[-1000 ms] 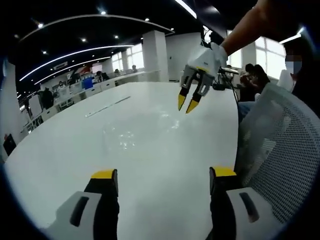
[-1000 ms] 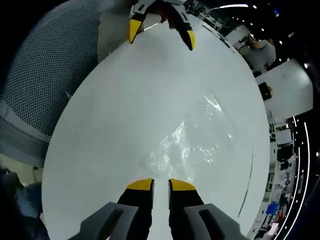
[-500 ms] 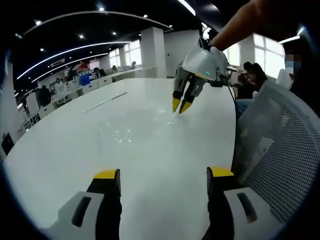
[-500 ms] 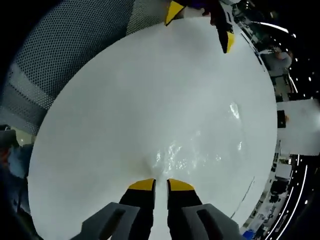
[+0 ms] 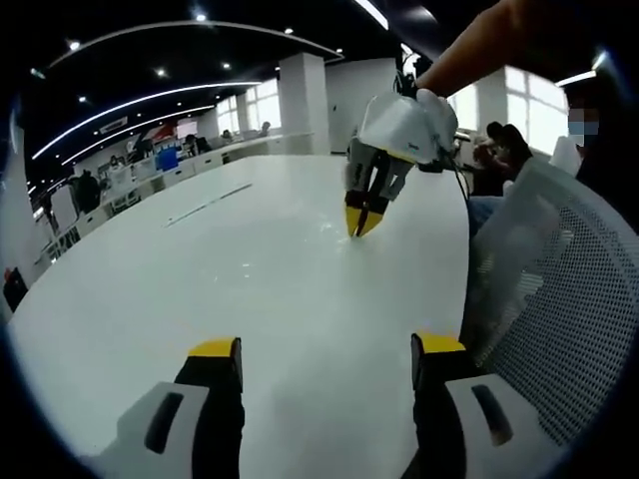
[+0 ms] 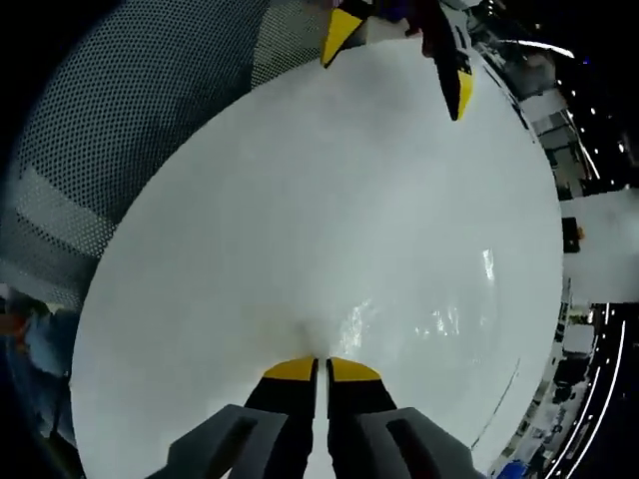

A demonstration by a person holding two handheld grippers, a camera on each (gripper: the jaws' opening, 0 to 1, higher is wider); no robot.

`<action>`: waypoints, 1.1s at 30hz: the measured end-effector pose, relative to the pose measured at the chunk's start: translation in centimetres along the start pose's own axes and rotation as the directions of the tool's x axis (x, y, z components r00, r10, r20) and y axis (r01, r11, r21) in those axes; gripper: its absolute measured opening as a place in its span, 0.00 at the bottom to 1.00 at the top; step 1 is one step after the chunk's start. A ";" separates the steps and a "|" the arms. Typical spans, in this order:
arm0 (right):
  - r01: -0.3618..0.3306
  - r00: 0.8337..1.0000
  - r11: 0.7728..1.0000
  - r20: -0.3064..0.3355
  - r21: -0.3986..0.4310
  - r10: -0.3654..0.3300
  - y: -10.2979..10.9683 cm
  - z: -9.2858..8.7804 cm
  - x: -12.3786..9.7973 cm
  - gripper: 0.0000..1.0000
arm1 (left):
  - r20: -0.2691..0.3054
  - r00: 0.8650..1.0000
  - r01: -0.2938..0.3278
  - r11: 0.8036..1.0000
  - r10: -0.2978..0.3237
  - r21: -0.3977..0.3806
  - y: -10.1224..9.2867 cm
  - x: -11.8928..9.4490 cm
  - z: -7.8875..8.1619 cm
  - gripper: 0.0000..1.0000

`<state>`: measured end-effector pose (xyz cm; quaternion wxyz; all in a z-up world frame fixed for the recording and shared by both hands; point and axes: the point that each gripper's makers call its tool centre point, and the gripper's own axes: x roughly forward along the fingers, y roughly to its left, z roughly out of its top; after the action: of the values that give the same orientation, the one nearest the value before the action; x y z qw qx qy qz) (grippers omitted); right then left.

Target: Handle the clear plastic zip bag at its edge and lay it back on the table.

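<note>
On the white table [image 6: 250,249], your clear bag [image 6: 419,319] lies flat and nearly invisible, showing mostly as glints just ahead of your right gripper [image 6: 320,368]. In the right gripper view, that gripper's yellow-tipped jaws are pressed almost together at the bag's near edge, where the plastic puckers up slightly between the tips; they look pinched on that edge, though the film is too thin to see clearly between them. In the left gripper view, the same gripper [image 5: 361,220] comes down from your hand with its tips together, touching the table surface, and the bag [image 5: 250,264] is only a faint sheen there. Your left gripper [image 5: 321,349] has its jaws spread wide apart with nothing between them, held above the near part of the table. In the right gripper view it [image 6: 399,55] sits at the far rim of the table, jaws apart. A mesh chair back [image 5: 559,289] stands just beside the table edge.
</note>
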<state>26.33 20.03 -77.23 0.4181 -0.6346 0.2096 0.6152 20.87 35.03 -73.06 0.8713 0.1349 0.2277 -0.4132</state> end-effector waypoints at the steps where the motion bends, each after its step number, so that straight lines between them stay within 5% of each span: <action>1: 0.000 1.000 1.000 0.012 0.026 0.000 0.0 0.4 -0.1 0.00 | 0.000 1.000 0.002 1.000 -0.002 0.004 -0.1 0.0 0.0 0.68; 9: 0.003 0.993 0.984 0.117 0.177 -0.024 -0.4 2.7 0.8 0.00 | 0.001 1.000 0.018 0.999 -0.018 0.031 -0.7 0.0 0.3 0.67; 14: 0.002 0.979 0.953 0.196 0.305 -0.065 -0.7 4.4 0.8 0.00 | 0.004 1.000 0.025 0.998 -0.026 0.053 -1.0 0.0 0.5 0.67; 33: -0.038 0.937 0.904 0.331 0.425 -0.116 -1.6 10.7 0.3 0.00 | 0.008 0.998 0.060 0.984 -0.062 0.170 -2.5 0.1 1.3 0.58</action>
<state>21.17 29.47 -75.93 0.5890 -0.4134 0.2482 0.6485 19.36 32.91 -72.09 0.8452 0.1987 0.1898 -0.4585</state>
